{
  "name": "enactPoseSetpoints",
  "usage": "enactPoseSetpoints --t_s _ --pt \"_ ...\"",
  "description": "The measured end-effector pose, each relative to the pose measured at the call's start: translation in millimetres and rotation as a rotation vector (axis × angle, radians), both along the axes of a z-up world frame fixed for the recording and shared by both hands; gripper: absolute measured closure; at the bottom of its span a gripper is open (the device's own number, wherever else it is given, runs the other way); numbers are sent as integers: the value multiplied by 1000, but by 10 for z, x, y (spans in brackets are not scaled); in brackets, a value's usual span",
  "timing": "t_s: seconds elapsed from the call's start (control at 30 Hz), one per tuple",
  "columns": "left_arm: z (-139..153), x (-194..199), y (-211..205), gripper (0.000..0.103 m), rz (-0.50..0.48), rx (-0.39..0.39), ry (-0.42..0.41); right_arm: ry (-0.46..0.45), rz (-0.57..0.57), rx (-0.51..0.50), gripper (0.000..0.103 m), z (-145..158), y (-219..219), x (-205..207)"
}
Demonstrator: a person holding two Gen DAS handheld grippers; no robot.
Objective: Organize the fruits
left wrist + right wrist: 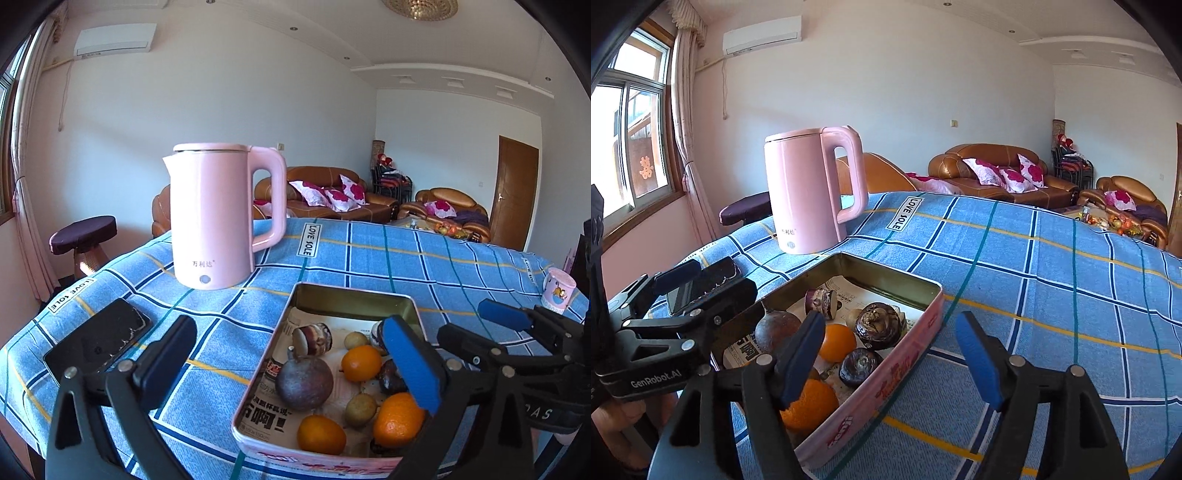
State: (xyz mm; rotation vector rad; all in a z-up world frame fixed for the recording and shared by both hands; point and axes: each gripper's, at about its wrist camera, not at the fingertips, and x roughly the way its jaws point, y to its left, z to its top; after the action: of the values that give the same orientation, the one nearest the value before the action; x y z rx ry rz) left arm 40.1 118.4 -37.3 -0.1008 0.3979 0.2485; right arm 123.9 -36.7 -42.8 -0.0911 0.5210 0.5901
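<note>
A pink metal tin (354, 297) (886, 384) lined with newspaper sits on the blue checked tablecloth. It holds three oranges (361, 363) (836, 341), a big purple round fruit (303, 384), small brownish fruits (361, 410) and dark water chestnuts (877, 325). My left gripper (291, 362) is open and empty, its right finger over the tin, its left finger over the cloth. My right gripper (892, 365) is open and empty, straddling the tin's right wall. Each gripper shows in the other's view (506, 317) (687, 280).
A pink electric kettle (218, 218) (809, 192) stands behind the tin. A black phone (98, 341) (701, 284) lies left of it. A small pink cup (558, 292) stands at the table's right edge. A stool and sofas lie beyond the table.
</note>
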Motion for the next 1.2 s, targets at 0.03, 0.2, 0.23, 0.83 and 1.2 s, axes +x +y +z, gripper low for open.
enactPoseSetpoints --t_s 0.03,0.2,0.23,0.83,1.2 --pt "14 -15 -16 0 -2 6 -5 -2 -3 1 28 9 -14 -21" --pt "51 -49 -61 0 -9 16 -13 -9 -9 4 28 45 -88 -97" --pt "51 -46 -58 0 -8 16 -12 -12 -12 3 28 53 -103 -110" --pt "104 -141 -187 0 -16 33 -15 -50 -50 29 27 173 -311 -284" --pt "114 -147 -207 0 -21 38 -16 -51 -59 34 26 157 -357 -304"
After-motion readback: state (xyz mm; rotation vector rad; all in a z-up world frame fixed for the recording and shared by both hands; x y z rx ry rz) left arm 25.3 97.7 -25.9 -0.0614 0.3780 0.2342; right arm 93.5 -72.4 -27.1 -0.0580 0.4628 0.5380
